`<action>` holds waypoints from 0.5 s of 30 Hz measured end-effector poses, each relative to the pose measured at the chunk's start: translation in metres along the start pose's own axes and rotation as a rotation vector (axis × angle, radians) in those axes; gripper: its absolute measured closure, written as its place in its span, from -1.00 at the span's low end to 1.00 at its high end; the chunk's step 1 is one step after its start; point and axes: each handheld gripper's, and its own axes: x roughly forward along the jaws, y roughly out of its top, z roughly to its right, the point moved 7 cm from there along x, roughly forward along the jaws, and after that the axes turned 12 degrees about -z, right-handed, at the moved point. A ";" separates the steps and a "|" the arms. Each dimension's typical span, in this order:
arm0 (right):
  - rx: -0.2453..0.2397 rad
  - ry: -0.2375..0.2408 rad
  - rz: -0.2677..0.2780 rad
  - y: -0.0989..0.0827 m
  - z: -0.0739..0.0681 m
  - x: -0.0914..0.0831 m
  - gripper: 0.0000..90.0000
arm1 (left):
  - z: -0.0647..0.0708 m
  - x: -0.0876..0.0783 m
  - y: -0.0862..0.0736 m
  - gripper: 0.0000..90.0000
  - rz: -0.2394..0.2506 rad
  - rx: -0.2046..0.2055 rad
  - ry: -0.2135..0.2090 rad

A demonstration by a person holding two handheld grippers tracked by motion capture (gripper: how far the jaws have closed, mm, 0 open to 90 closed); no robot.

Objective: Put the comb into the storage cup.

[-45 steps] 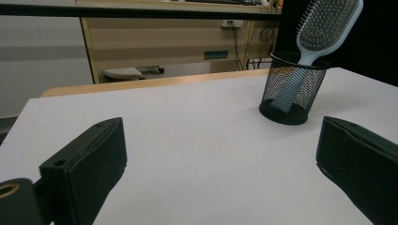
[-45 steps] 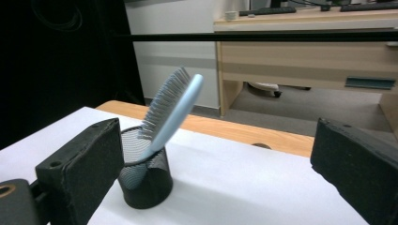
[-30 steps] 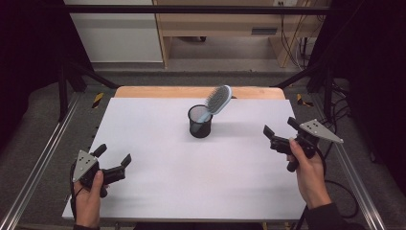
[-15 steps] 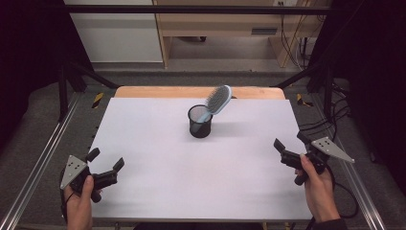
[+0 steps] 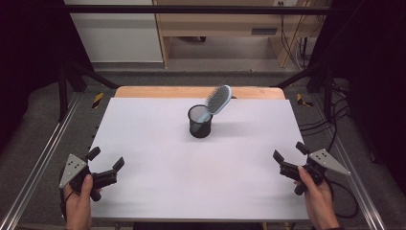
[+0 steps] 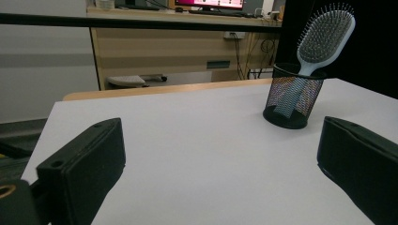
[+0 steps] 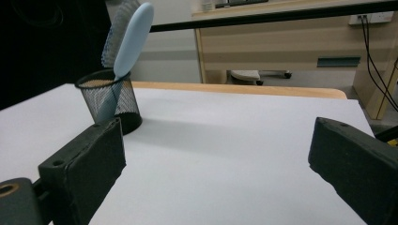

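A pale blue plastic paddle hairbrush [image 5: 216,101] stands handle-down in a black wire-mesh cylindrical cup [image 5: 199,121], which sits near the far centre of the white table top [image 5: 143,139]. The brush head leans out over the cup's right rim, tilted well off upright.

The left gripper [image 5: 104,168] rests at the near left corner, jaws spread wide and empty. The right gripper [image 5: 289,156] sits at the near right edge, jaws likewise apart and empty. Both are well apart from the cup.

Risk noted: the load is top-heavy and off-centre. A knock to the brush head or the cup's rim could tip the light cup towards the right and spill the brush. A pull along the slant rather than straight up could drag the cup along. Whether the handle is wedged in the mesh cannot be judged from the gripper views.
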 end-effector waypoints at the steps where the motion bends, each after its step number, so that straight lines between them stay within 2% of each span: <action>1: -0.006 0.001 -0.002 -0.003 0.000 0.000 -0.91 | 0.000 0.000 0.000 -0.97 -0.002 0.003 -0.001; 3: -0.010 0.005 -0.003 -0.007 -0.001 0.001 -0.90 | 0.001 0.000 -0.001 -0.97 -0.001 0.003 -0.004; 6: -0.026 -0.005 -0.002 -0.010 -0.001 0.002 -0.87 | 0.003 0.001 -0.001 -0.96 0.002 0.026 -0.012; 7: -0.027 -0.003 -0.002 -0.011 -0.002 0.003 -0.87 | 0.005 0.001 -0.001 -0.96 0.005 0.029 -0.032; 15: -0.060 0.055 -0.013 -0.018 -0.015 0.007 -0.91 | 0.011 0.004 0.000 -0.97 0.012 0.035 -0.055</action>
